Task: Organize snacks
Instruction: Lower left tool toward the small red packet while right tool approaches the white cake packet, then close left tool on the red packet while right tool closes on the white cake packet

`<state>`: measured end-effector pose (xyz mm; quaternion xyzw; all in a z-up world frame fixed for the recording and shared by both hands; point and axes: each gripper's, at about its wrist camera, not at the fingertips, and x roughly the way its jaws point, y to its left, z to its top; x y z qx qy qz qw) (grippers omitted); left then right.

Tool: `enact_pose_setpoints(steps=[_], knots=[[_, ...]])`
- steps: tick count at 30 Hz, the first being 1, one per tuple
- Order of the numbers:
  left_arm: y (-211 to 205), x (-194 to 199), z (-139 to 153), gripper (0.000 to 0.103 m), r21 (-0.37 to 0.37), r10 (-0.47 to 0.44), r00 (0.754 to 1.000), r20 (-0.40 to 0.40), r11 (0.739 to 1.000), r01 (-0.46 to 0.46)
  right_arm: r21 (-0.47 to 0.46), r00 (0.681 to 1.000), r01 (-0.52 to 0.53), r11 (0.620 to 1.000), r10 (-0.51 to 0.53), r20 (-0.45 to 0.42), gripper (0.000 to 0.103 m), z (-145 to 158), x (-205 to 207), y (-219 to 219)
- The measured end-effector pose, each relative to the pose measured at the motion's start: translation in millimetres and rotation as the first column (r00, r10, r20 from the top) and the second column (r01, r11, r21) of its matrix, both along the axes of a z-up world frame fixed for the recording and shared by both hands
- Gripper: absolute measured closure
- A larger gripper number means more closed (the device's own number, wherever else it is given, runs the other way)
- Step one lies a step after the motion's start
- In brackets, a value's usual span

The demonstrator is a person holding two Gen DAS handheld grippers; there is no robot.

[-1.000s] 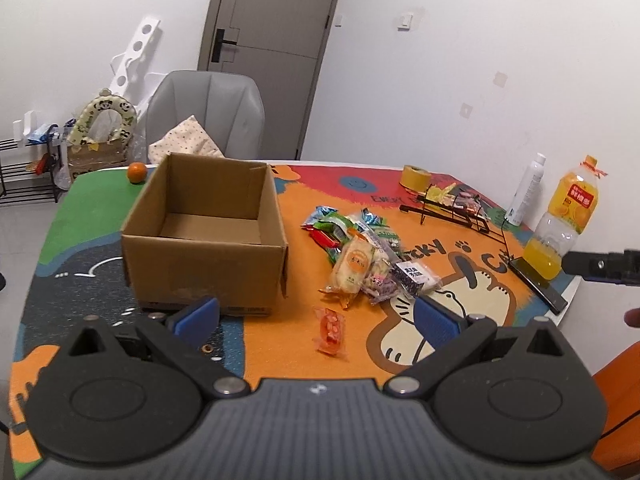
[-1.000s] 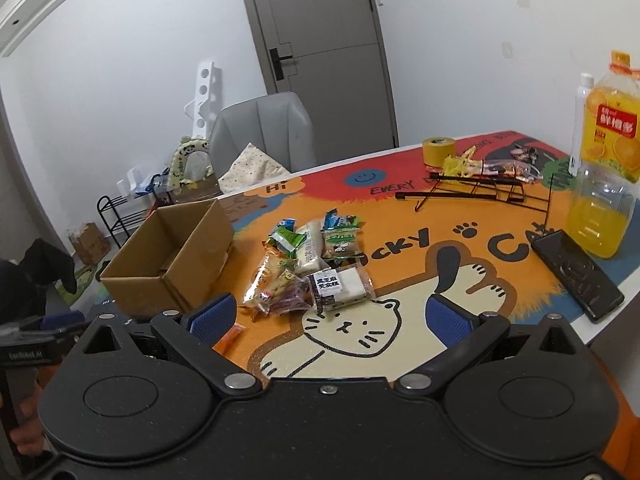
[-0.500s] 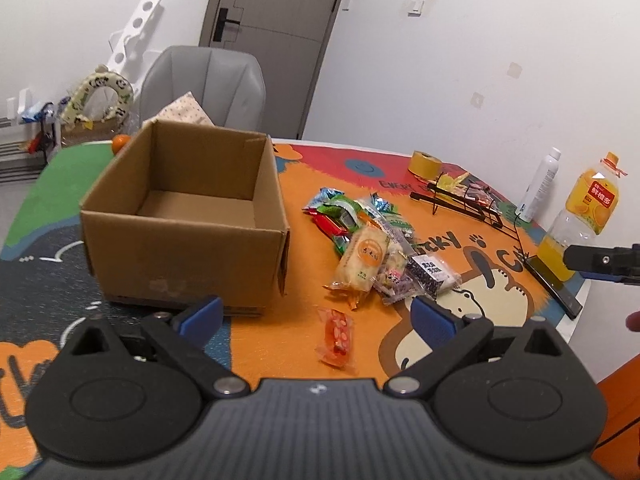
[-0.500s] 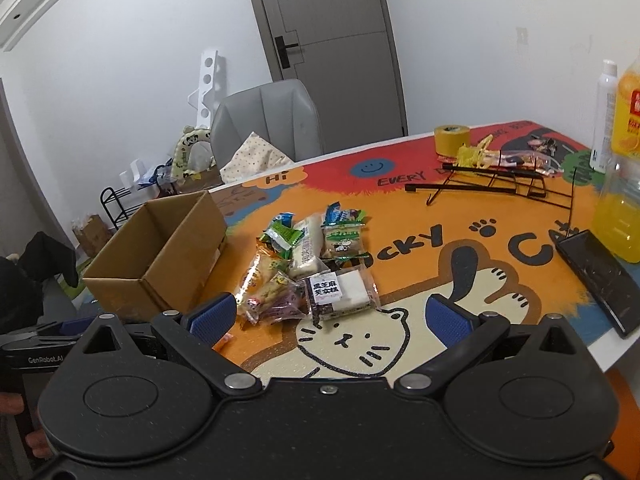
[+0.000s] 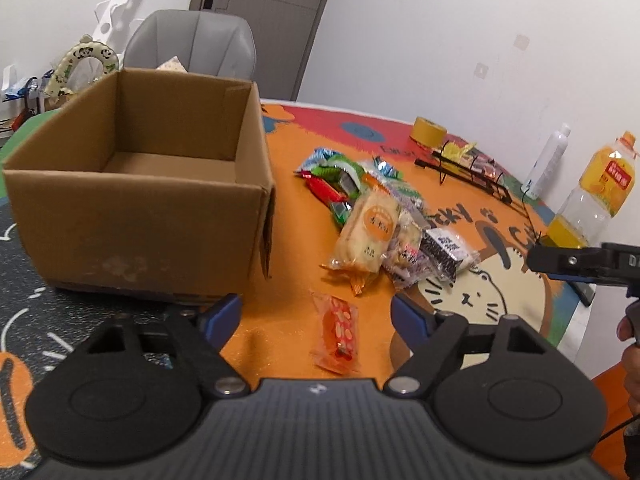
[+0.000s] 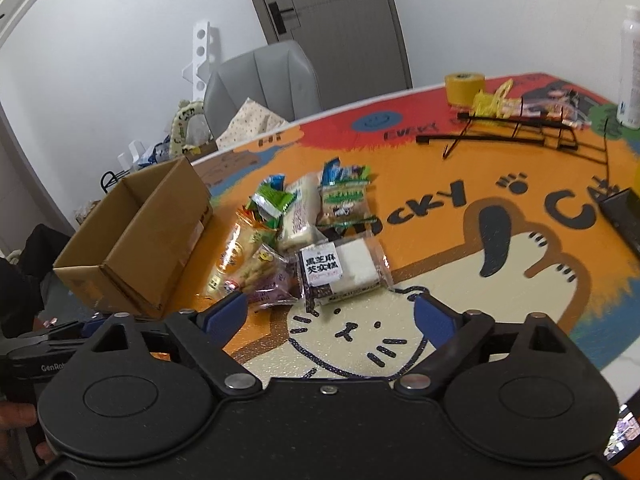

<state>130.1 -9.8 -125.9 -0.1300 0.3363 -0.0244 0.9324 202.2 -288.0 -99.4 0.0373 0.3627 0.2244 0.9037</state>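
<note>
Both views are showing an approach under way. Compared with a second ago, the left hand-held gripper (image 5: 316,312) is now sitting lower and closer to the tabletop (image 5: 280,332): the box (image 5: 136,216) is filling much more of its view, and the lone red packet (image 5: 339,330), which was lying well ahead of the fingers, is now lying between the two blue pads (image 5: 222,314), just short of them. The jaws are standing wide apart and holding nothing. The right hand-held gripper (image 6: 328,314) is likewise closing in on the pile (image 6: 296,236) near the middle of the tabletop, its jaws also spread and empty; the white black-labelled cake (image 6: 342,270) is now lying just ahead of its fingers. The box, standing open toward the left edge of the tabletop, is showing a bare floor, so no snack is yet stowed. The change suggests that the first picks are being lined up: probably the red packet for the left side and the cake for the right, with the whole sorting remaining to be done.
</note>
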Motion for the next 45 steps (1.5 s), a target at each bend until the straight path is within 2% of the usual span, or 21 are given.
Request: enact_pose_setpoints(steps=[7, 10, 14, 17, 21, 24, 26, 28, 30, 32, 33, 39, 45], knots=[[-3, 23, -18, 0.034, 0.006, 0.002, 0.997, -0.077, 1.000, -0.002, -0.024, 0.999, 0.001, 1.000, -0.003, -0.053, 0.015, -21, 21, 12], [-6, 28, -20, 0.037, 0.026, -0.007, 0.997, -0.075, 1.000, 0.009, -0.057, 0.999, 0.001, 0.998, -0.004, -0.050, 0.015, -26, 27, 18], [-11, 35, -21, 0.052, 0.059, -0.017, 0.997, -0.078, 0.998, 0.022, -0.087, 0.999, 0.010, 0.996, -0.014, -0.039, 0.014, -31, 36, 25], [-14, 38, -21, 0.065, 0.075, -0.029, 0.997, -0.074, 0.997, 0.034, -0.089, 0.999, 0.022, 0.996, -0.024, -0.024, 0.005, -33, 44, 29], [-11, 43, -21, 0.072, 0.068, -0.022, 0.997, -0.074, 0.997, 0.027, -0.108, 1.000, 0.031, 0.994, -0.031, -0.002, 0.003, -38, 51, 36], [-11, 44, -20, 0.073, 0.066, -0.019, 0.997, -0.077, 0.998, 0.024, -0.124, 0.999, 0.033, 0.992, -0.030, 0.023, 0.003, -40, 56, 40], [-12, 45, -20, 0.073, 0.064, -0.018, 0.997, -0.079, 0.998, 0.023, -0.132, 0.999, 0.026, 0.991, -0.022, 0.034, 0.009, -40, 59, 42], [-12, 45, -20, 0.073, 0.059, -0.018, 0.997, -0.080, 0.998, 0.023, -0.137, 1.000, 0.010, 0.990, -0.006, 0.027, 0.026, -42, 63, 43], [-13, 43, -18, 0.073, 0.059, -0.018, 0.997, -0.078, 0.998, 0.023, -0.141, 1.000, -0.004, 0.990, 0.005, 0.006, 0.035, -44, 66, 43], [-14, 41, -16, 0.074, 0.060, -0.019, 0.997, -0.071, 0.998, 0.023, -0.137, 1.000, -0.011, 0.990, 0.012, 0.002, 0.038, -45, 64, 41], [-14, 40, -15, 0.080, 0.058, -0.020, 0.997, -0.068, 0.998, 0.024, -0.137, 1.000, -0.018, 0.990, 0.018, 0.001, 0.040, -45, 62, 40], [-14, 29, -8, 0.087, 0.038, -0.021, 0.999, -0.045, 0.999, 0.023, -0.114, 1.000, -0.027, 0.993, 0.027, -0.009, 0.049, -33, 51, 26], [-15, 20, -11, 0.086, 0.036, -0.014, 0.999, -0.046, 0.999, 0.016, -0.117, 1.000, -0.030, 0.993, 0.031, 0.007, 0.051, -22, 35, 20]])
